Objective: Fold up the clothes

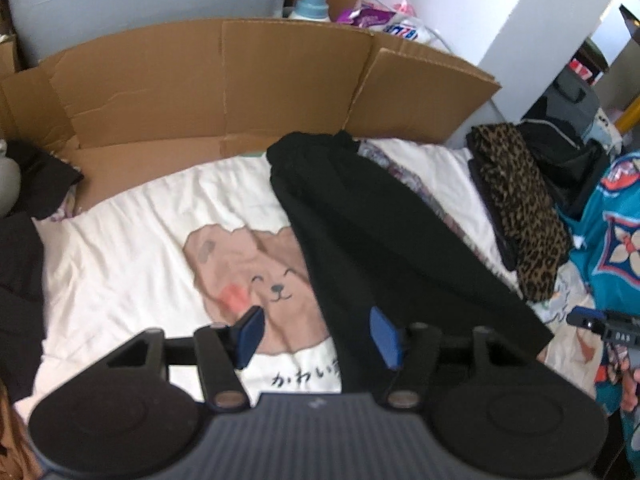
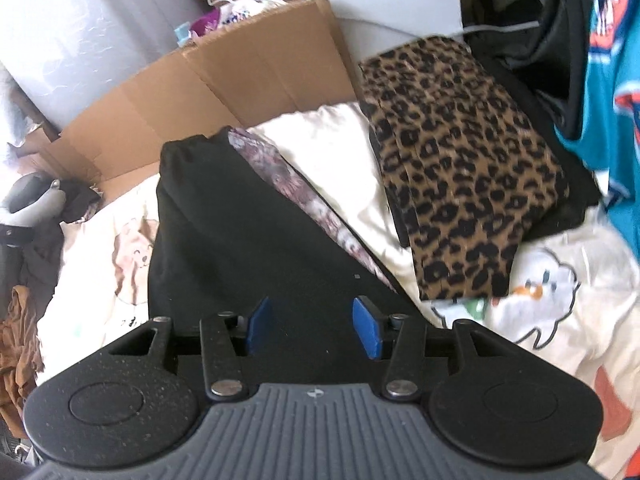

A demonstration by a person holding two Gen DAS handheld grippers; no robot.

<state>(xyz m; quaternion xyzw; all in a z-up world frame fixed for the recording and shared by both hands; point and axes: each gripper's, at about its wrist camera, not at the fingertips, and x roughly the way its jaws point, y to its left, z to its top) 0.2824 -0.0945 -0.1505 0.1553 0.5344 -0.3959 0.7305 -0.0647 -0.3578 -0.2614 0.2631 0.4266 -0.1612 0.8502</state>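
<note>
One cream bedsheet (image 1: 120, 248) backed by flattened cardboard (image 1: 224, 80).

On the cream bed cover with the brown bear print (image 1: 132, 264), black Japanese hiragana stand just below the bear, reading "かわい" before the black folded garment (image 1: 384, 248) hides the rest; the white packet with blue and red lettering (image 1: 404, 32) behind the cardboard is too blurred to read; the teal patterned garment (image 1: 616, 220) bears an emblem whose letters cannot be made out.
</note>
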